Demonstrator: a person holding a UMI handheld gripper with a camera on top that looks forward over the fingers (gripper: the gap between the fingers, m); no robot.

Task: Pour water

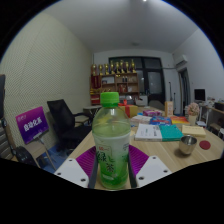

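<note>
One green-labelled bottle (111, 140) gripped between gripper (111, 165) fingers, label text unreadable, metal cup (187, 146) on table (160, 155)

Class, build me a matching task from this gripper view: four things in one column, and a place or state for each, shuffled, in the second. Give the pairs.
Things:
1. green bottle
2. metal cup
3. office chair
4. gripper

Places or states:
A. on the floor, beside the table
B. on the table, off to the side of the fingers
C. fingers about the bottle's lower part
D. upright between the two pads, cap on

Pairs: 1-D, 2-B, 3-A, 4-C
</note>
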